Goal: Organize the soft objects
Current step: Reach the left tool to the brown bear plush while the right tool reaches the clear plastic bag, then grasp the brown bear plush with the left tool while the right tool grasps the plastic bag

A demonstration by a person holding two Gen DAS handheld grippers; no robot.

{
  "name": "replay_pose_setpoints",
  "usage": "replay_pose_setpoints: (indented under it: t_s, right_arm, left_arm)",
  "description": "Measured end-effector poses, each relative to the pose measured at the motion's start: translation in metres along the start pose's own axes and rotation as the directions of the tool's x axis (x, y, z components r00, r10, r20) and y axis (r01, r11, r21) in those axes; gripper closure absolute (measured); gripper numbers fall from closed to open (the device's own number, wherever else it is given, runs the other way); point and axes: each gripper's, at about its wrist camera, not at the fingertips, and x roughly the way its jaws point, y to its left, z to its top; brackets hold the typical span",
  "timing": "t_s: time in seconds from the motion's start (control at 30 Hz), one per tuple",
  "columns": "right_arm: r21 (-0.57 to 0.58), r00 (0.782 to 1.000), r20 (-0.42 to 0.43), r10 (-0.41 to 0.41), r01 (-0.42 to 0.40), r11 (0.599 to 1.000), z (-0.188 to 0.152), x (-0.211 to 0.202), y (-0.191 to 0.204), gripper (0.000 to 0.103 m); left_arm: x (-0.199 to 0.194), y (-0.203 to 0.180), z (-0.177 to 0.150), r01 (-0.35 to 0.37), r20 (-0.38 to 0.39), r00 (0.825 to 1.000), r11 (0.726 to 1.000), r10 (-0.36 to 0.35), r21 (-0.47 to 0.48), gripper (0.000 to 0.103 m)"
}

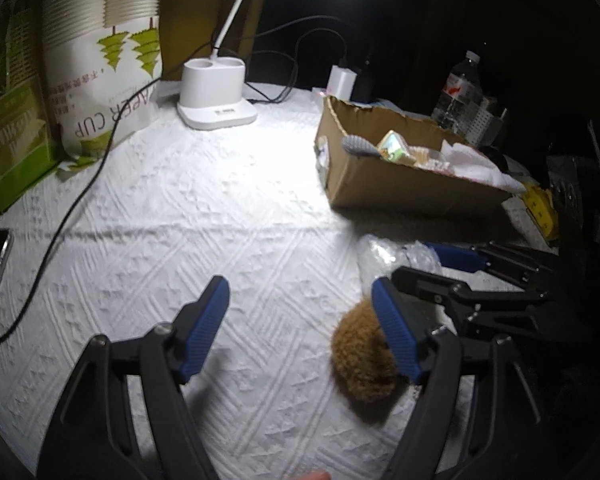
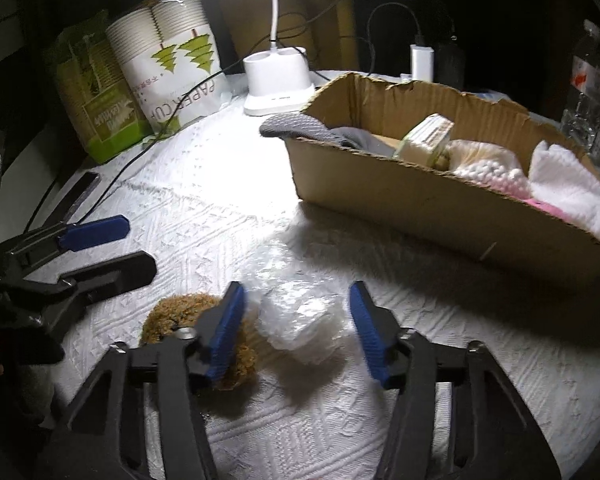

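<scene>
Right wrist view: the right gripper stands spread around a crumpled clear plastic bag on the white surface, pads not yet pressing. Best to pinch the bag's bulk, clear of the brown plush ball just beside it. The left gripper is spread, empty. The cardboard box contents are blurred, and its far end is cut off.

Brown fuzzy ball, round and shaggy, lies on the white bedspread, near side. Just right of it, touching or nearly so, a crumpled clear plastic bag. Farther right, an open cardboard box holds white and pink soft cloths, a grey cloth over its left end.
</scene>
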Motion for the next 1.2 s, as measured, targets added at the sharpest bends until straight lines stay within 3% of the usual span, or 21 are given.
replay_pose_setpoints:
  t_s: [0.17, 0.43, 0.73, 0.93, 1.2]
  right_arm:
    - [0.000, 1.000, 0.014, 0.001, -0.001, 1.000, -0.002, -0.008, -0.003, 0.061]
    - [0.045, 0.997, 0.062, -0.036, 0.033, 0.998, -0.010, -0.034, -0.025, 0.061]
    - [0.086, 0.995, 0.080, -0.053, 0.046, 0.995, -0.024, -0.054, -0.048, 0.061]
    - [0.101, 0.993, 0.103, -0.057, 0.047, 0.994, -0.031, -0.066, -0.057, 0.061]
    - [0.105, 0.991, 0.115, -0.065, 0.053, 0.993, -0.031, -0.074, -0.065, 0.061]
  left_arm:
    - [0.003, -0.014, -0.003, 0.018, -0.016, 1.000, 1.000, -0.017, 0.021, 0.028]
    - [0.015, -0.041, -0.009, 0.052, -0.065, 0.997, 0.996, -0.047, 0.076, 0.028]
    - [0.039, -0.064, -0.019, 0.024, -0.126, 0.992, 0.989, -0.006, 0.147, 0.029]
    - [0.041, -0.072, -0.019, 0.026, -0.118, 0.993, 0.983, -0.005, 0.180, 0.042]
    - [0.027, -0.082, -0.008, 0.031, -0.071, 0.997, 0.982, -0.018, 0.187, 0.043]
